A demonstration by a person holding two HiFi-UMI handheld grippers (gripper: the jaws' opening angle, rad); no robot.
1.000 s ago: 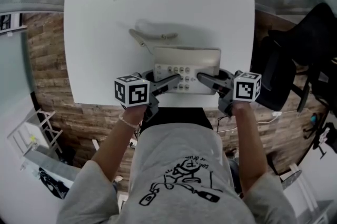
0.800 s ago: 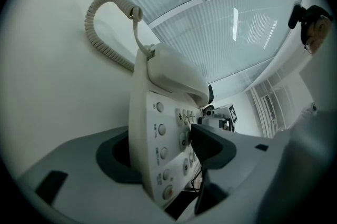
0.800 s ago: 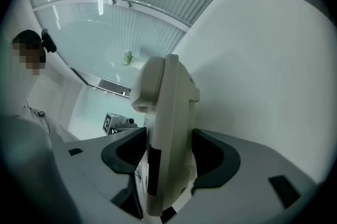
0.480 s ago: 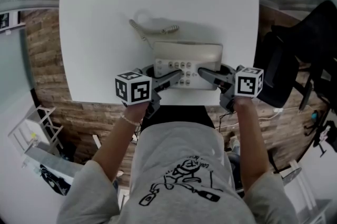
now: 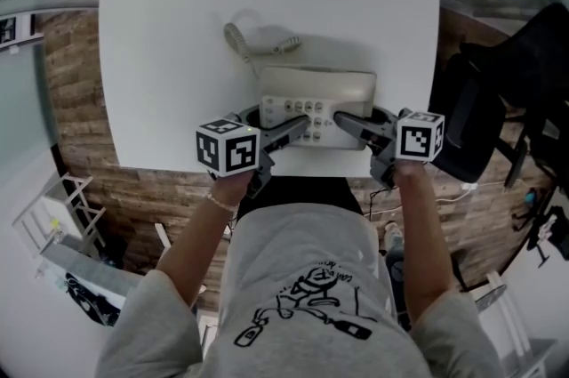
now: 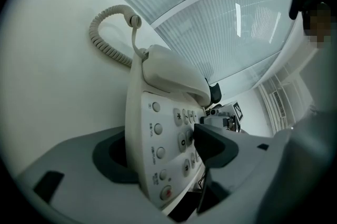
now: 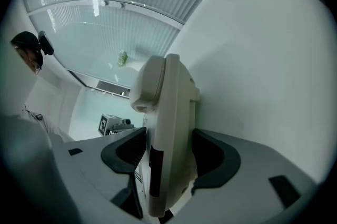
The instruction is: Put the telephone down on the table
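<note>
Office-like room, white table (image 5: pixel 178 56) with corded desk telephone (image 5: pixel 316 96), black office chair (image 5: pixel 498 100) beside it, ribbed glass partition (image 6: pixel 237 22), wood-plank floor (image 5: pixel 80 100)

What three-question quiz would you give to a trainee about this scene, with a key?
1. True or false: the cream handset rests in the cradle of the cream plastic push-button telephone.
2. The coiled cream cord lies: A) on the white square table, beyond the telephone; B) between telephone and person; C) hanging off the table's edge.
3. Name the thing between the jaws of the right tongs.
Key: 1 true; 2 A; 3 the telephone.
</note>
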